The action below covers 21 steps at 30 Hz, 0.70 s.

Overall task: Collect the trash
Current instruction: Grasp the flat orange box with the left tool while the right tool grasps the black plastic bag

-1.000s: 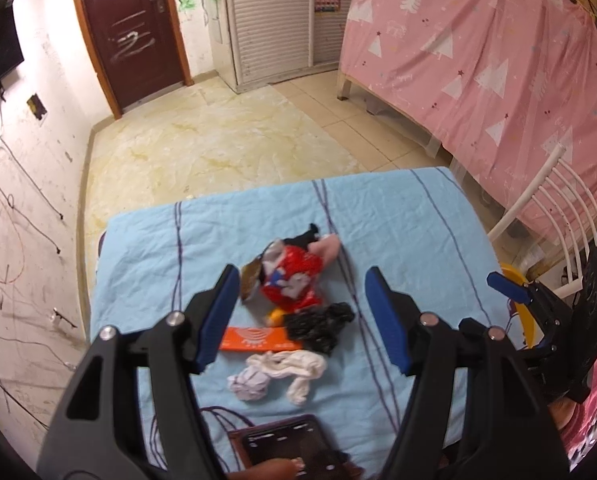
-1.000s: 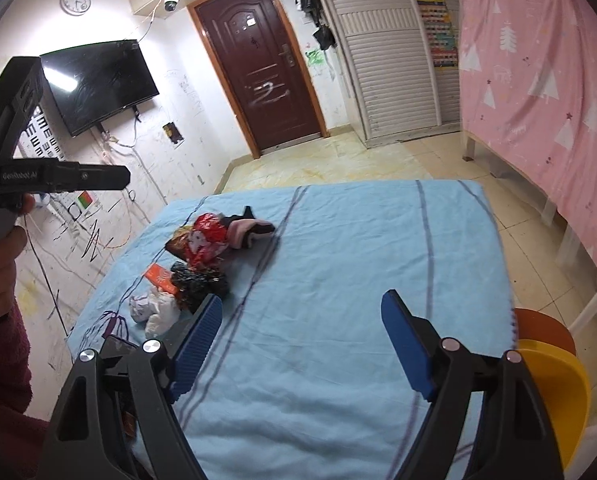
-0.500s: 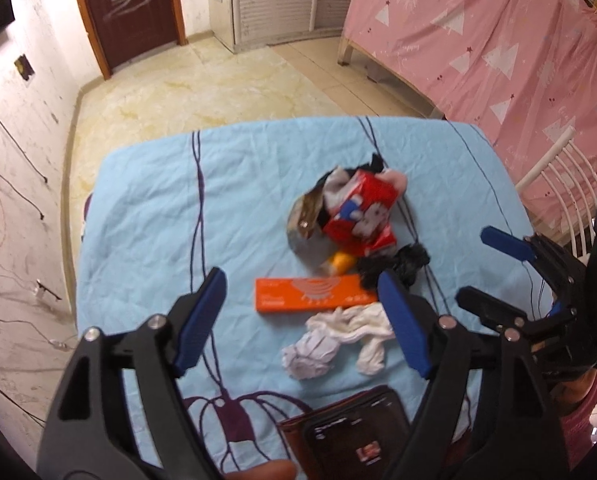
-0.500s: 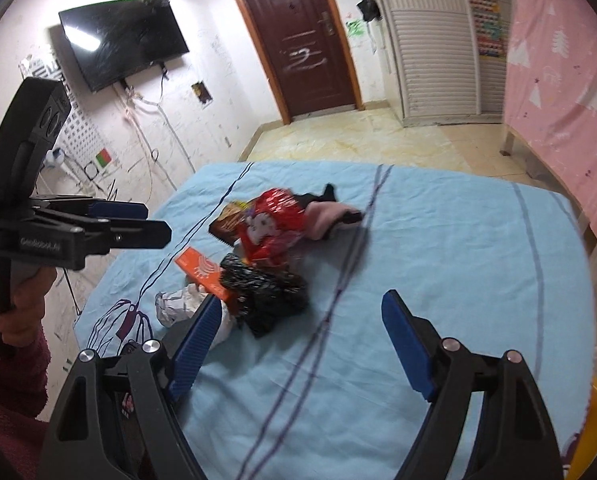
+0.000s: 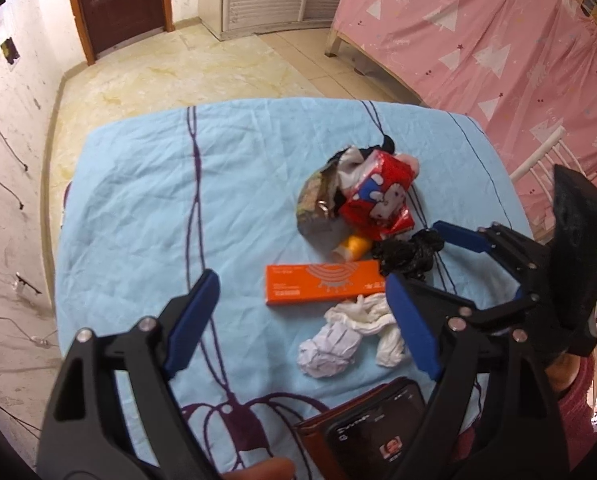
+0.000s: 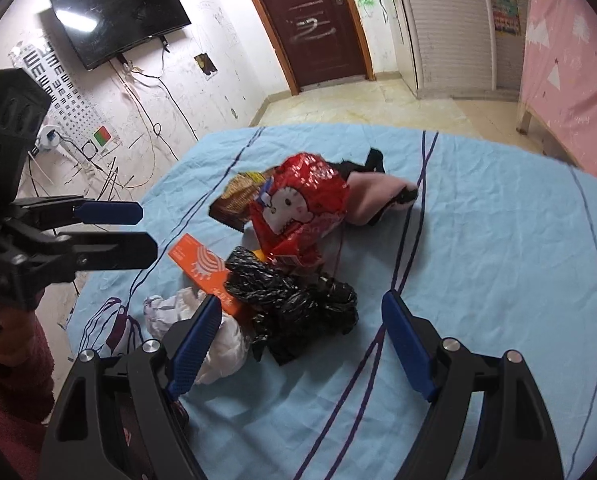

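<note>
A pile of trash lies on the blue cloth (image 5: 138, 200): a red cartoon bag (image 5: 378, 200), a brown snack wrapper (image 5: 316, 204), an orange box (image 5: 322, 282), a black plastic bag (image 5: 408, 254) and crumpled white tissue (image 5: 350, 340). My left gripper (image 5: 302, 316) hovers above the box and tissue. Its jaws are opening and touch nothing. My right gripper (image 6: 300, 344) stands open over the black plastic bag (image 6: 294, 300), which sits between its fingers without contact. The left gripper (image 6: 138, 230) shows at the left edge of the right wrist view. The right gripper (image 5: 446, 264) shows beside the black bag in the left wrist view.
A phone in a brown case (image 5: 378, 428) lies at the cloth's near edge. A pink and black garment (image 6: 374, 192) rests behind the red bag (image 6: 302, 204). A white chair (image 5: 538, 156) and pink curtain (image 5: 498, 40) stand to the right. A TV (image 6: 118, 12) hangs on the left wall.
Both grippers have come down and closer to the trash pile. The left jaws have spread wider. The right gripper has swung left, over the black bag.
</note>
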Each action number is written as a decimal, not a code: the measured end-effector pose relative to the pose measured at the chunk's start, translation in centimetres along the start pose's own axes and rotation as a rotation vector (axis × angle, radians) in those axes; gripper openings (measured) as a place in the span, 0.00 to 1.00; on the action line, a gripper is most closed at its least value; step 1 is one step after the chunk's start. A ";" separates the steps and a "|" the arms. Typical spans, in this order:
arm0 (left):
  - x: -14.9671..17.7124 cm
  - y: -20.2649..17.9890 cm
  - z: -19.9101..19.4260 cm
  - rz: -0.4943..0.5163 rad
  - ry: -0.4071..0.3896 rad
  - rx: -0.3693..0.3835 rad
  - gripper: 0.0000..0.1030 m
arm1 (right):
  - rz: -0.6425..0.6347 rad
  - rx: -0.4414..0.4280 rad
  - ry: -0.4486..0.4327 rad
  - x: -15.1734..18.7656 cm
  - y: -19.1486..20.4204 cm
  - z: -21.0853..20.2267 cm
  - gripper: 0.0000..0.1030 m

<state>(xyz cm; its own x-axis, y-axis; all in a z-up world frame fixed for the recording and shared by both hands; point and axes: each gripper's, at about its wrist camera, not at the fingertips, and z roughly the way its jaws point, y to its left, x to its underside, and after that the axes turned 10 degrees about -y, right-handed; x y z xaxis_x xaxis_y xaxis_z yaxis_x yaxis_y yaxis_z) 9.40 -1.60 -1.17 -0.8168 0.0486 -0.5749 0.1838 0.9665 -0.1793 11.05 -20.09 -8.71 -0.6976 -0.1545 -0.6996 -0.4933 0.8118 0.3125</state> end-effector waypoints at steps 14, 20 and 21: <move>0.0 -0.9 3.3 -0.028 0.071 0.058 0.83 | 0.058 0.016 -0.056 -0.1 -2.7 -2.1 0.33; -0.1 -1.9 4.3 -0.014 0.085 0.040 0.91 | 0.073 0.027 -0.086 0.3 -3.8 -3.6 0.33; 0.0 -1.9 4.5 -0.012 0.088 0.035 0.91 | 0.075 0.024 -0.088 0.4 -3.8 -3.7 0.33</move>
<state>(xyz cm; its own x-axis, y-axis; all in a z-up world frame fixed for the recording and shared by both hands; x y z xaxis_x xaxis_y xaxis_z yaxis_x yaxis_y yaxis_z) 11.54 -4.58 -4.38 -0.8635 0.0606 -0.5006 0.1915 0.9577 -0.2146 10.75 -25.34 -7.84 -0.6832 -0.0431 -0.7289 -0.4276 0.8328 0.3515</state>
